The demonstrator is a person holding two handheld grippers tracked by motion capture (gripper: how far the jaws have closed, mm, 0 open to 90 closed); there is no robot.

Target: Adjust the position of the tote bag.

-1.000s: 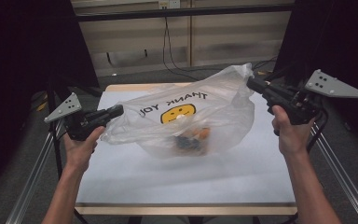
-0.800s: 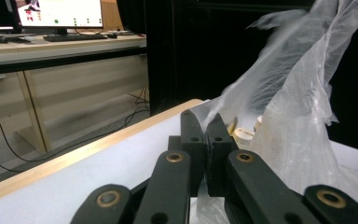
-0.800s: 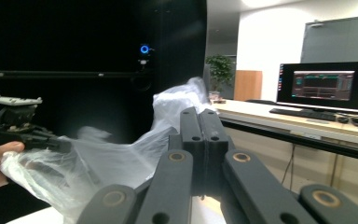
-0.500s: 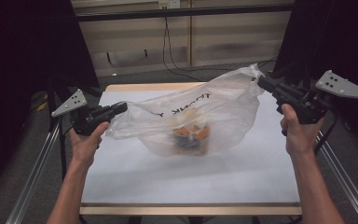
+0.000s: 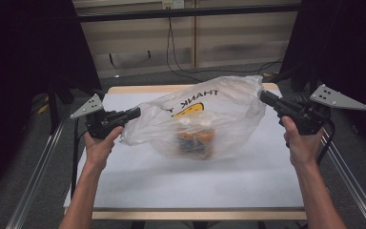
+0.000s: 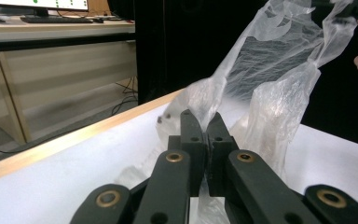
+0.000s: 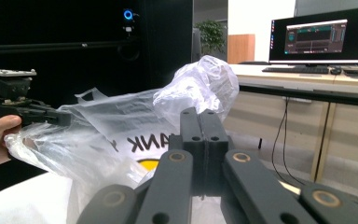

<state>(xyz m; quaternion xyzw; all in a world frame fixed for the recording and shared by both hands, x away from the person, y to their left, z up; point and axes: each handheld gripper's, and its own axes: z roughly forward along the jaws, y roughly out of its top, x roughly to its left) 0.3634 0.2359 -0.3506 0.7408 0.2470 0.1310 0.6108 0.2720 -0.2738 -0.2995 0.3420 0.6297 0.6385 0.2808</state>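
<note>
Translucent plastic carrier bag [image 5: 205, 119], printed with black "THANK YOU" lettering and a yellow face, hangs stretched between the two tools above the white counter [image 5: 195, 181]. Left hand-held gripper [image 5: 134, 113] pinches the bag's left edge; in the left gripper view its two black jaws stand closed together with a fold of film caught between them [image 6: 204, 122], and the bag rises from there up and to the right. Right hand-held gripper [image 5: 263, 97] pinches the bag's upper right corner; in the right gripper view its jaws are pressed together [image 7: 204, 116], with crumpled film bunched just behind and above the tips, and the printed side of the bag spreads away to the left toward the other tool.

High view: the right end of the bag sits farther back than the left, so the film slants across the counter. Bag's belly sags between the two grips, its lowest part near or on the counter surface; contact cannot be confirmed. Inside the sagging part lies a small cluster of orange and dark items [image 5: 196, 140], blurred through the film, identity not readable. Person's left hand [image 5: 100, 143] and right hand [image 5: 302, 143] each grasp a tool's handle, at opposite sides of the counter.
</note>
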